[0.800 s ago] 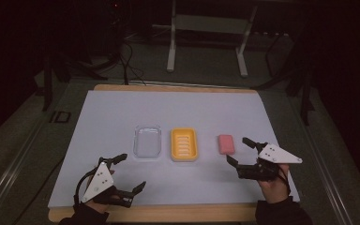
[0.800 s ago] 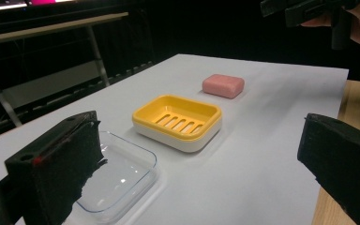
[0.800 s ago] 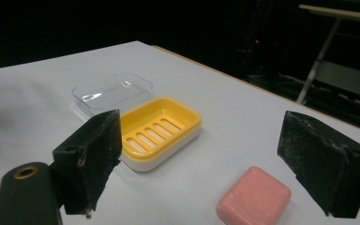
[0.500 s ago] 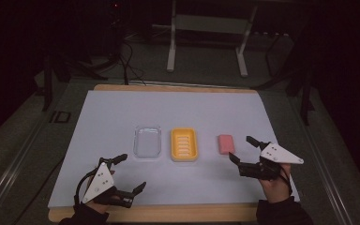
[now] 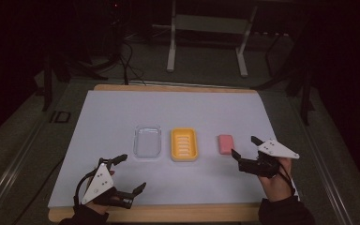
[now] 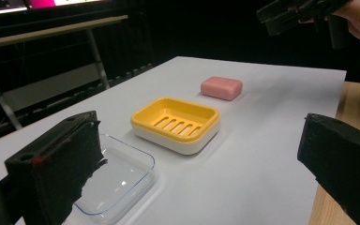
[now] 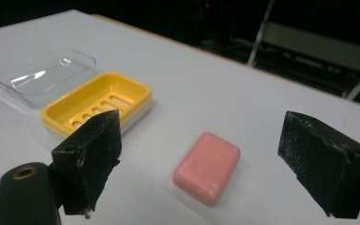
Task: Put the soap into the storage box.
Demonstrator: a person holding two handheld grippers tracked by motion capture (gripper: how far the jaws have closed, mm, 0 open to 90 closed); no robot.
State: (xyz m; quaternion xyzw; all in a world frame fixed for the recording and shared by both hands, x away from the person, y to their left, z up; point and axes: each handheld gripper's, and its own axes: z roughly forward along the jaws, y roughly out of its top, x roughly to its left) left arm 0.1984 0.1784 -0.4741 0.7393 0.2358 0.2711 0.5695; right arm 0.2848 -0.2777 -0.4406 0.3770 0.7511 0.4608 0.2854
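A pink soap bar [image 5: 225,143] [image 7: 207,167] [image 6: 221,87] lies flat on the white table, right of a yellow slotted soap dish [image 5: 183,144] [image 7: 96,105] [image 6: 176,123]. A clear plastic lid [image 5: 147,141] [image 7: 44,75] [image 6: 112,180] rests left of the dish. My right gripper [image 5: 246,147] [image 7: 201,166] is open just in front of and to the right of the soap, its jaws pointing at it and apart from it. My left gripper [image 5: 132,173] [image 6: 201,173] is open near the front left edge, with nothing between its jaws.
The white mat [image 5: 122,112] covers a wooden table whose front edge [image 5: 178,213] shows near my hands. Metal stand legs [image 5: 171,42] and cables stand on the dark floor beyond the far edge. The other hand's gripper [image 6: 300,14] shows at the top right of the left gripper view.
My right gripper has drifted slightly right and toward the front. The left gripper and the objects have not moved.
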